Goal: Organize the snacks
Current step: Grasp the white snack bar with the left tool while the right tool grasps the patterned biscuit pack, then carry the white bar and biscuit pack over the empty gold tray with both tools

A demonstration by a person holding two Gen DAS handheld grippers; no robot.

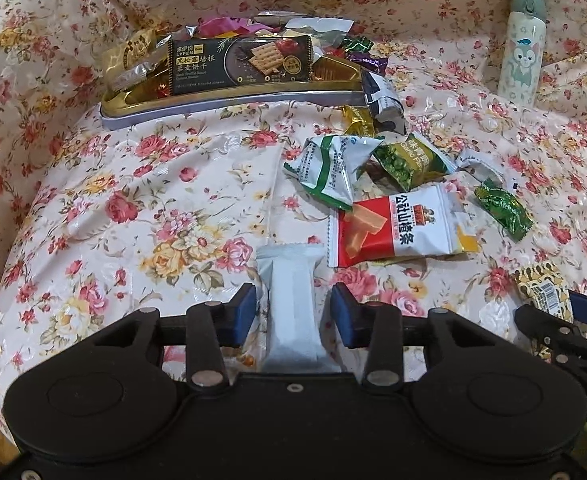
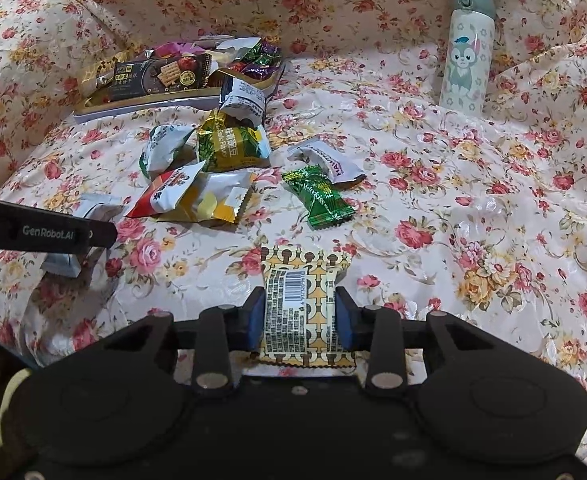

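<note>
A gold tray [image 1: 229, 98] holding several snack packs, with a black cracker pack [image 1: 239, 64] on top, sits at the back; it also shows in the right wrist view [image 2: 141, 104]. Loose snacks lie in front of it: a red-and-white pack [image 1: 397, 226], a green candy [image 2: 319, 196]. My left gripper [image 1: 293, 312] is open around a white packet [image 1: 291, 296] lying between its pads, with a gap on the right side. My right gripper [image 2: 299, 316] is shut on a yellow patterned packet [image 2: 301, 304] with a barcode.
A floral cloth [image 2: 453, 200] covers the whole surface and rises at the back. A pale bottle with a cartoon cat [image 2: 467, 56] stands at the back right, also in the left wrist view [image 1: 521, 48]. The left gripper's body [image 2: 45, 232] reaches in at the right view's left edge.
</note>
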